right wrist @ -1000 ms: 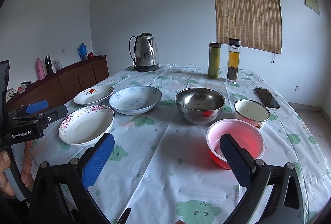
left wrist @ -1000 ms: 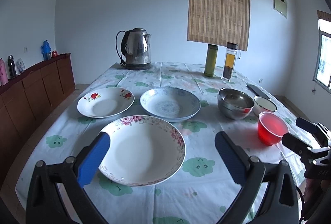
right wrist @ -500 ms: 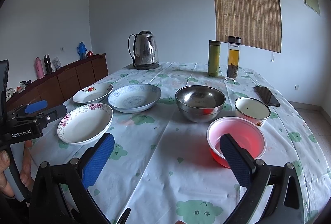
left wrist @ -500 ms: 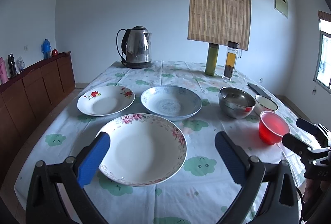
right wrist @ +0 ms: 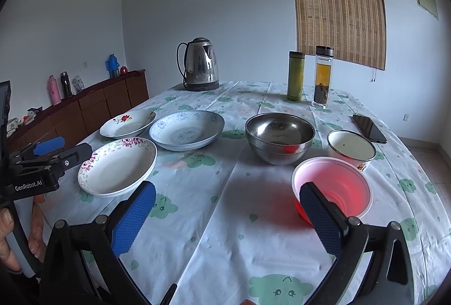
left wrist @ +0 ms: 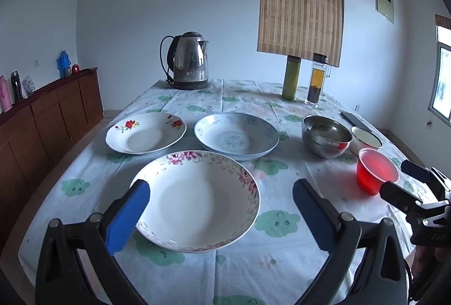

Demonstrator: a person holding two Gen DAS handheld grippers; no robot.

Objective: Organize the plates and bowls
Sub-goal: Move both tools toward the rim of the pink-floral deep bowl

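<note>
Three ceramic plates, rigid, glazed, slippery, breakable: pinch rim of floral plate [left wrist: 197, 198]. Left tool [left wrist: 220, 209] wide, empty; right tool [right wrist: 225, 217] likewise. Red plastic bowl [right wrist: 332, 186] light.

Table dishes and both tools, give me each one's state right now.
Left tool: open, empty
Right tool: open, empty
Pink-flower plate: empty, unstacked
Red-flower plate: empty
Blue plate: empty
Steel bowl: upright
Red bowl: upright
Enamel bowl: upright
</note>
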